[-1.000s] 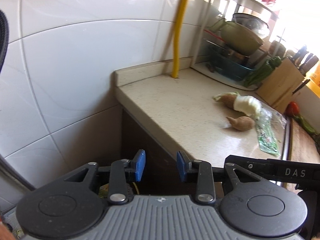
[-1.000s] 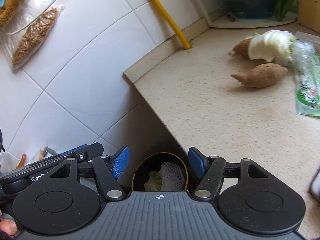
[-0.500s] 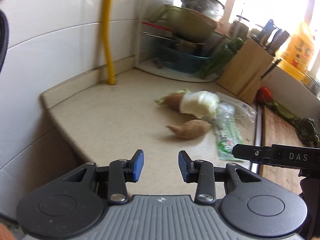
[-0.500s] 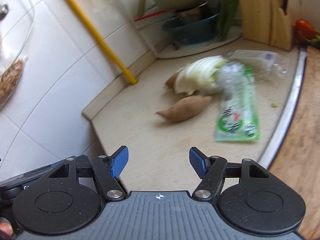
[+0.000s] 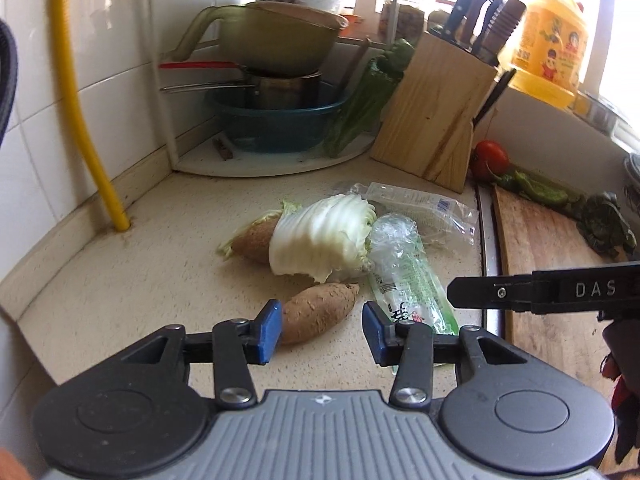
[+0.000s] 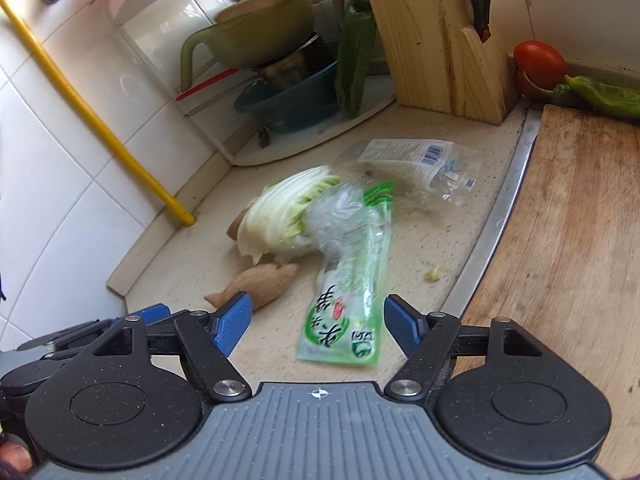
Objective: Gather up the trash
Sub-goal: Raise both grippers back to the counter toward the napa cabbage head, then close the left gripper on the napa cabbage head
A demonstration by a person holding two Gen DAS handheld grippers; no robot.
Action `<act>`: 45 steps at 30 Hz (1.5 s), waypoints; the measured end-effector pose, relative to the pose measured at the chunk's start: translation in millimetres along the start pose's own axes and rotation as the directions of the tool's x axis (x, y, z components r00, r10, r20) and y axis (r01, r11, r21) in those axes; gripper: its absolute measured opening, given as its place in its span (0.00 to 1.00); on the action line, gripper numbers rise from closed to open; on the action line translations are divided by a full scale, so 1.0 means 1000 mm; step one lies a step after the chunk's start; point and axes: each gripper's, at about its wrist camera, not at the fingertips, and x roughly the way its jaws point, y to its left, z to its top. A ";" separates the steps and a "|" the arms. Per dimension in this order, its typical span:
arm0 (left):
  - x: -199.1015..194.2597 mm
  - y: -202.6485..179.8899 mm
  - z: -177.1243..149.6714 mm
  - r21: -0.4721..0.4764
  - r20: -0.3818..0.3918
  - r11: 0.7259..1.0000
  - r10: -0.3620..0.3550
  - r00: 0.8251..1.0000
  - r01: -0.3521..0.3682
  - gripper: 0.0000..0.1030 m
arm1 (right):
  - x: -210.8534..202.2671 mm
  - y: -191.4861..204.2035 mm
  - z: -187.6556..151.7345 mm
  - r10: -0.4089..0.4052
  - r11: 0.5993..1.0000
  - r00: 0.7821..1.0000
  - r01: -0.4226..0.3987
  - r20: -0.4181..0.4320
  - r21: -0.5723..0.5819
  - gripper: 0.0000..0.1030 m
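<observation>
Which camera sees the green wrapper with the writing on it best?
The right wrist view: the green wrapper lies lengthwise in front of the open right gripper, print visible. In the left wrist view, the wrapper is partly hidden behind the left gripper.

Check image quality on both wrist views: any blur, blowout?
Left wrist: window blown out behind the yellow jug, counter sharp. Right wrist: motion blur on cabbage and green wrapper; hand-held gripper crisp; fisheye bends the counter edge.
</observation>
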 end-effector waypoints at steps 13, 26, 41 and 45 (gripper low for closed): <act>0.048 0.046 0.051 0.199 -0.017 0.978 -0.063 0.998 0.065 0.41 | 0.023 0.008 0.006 0.083 0.996 0.995 -0.081 -0.047 0.041 0.77; 0.101 0.064 0.079 0.358 -0.179 0.853 -0.336 0.925 0.380 0.42 | 0.047 0.032 0.007 0.011 0.993 0.999 -0.005 -0.052 0.119 0.77; 0.150 0.032 0.116 0.256 -0.303 0.821 -0.433 0.849 0.511 0.61 | 0.047 0.025 0.020 -0.167 0.970 0.985 0.156 0.044 0.188 0.77; 0.153 0.028 0.117 0.232 -0.353 0.801 -0.459 0.816 0.551 0.54 | 0.047 0.021 0.020 -0.185 0.968 0.981 0.172 0.052 0.185 0.78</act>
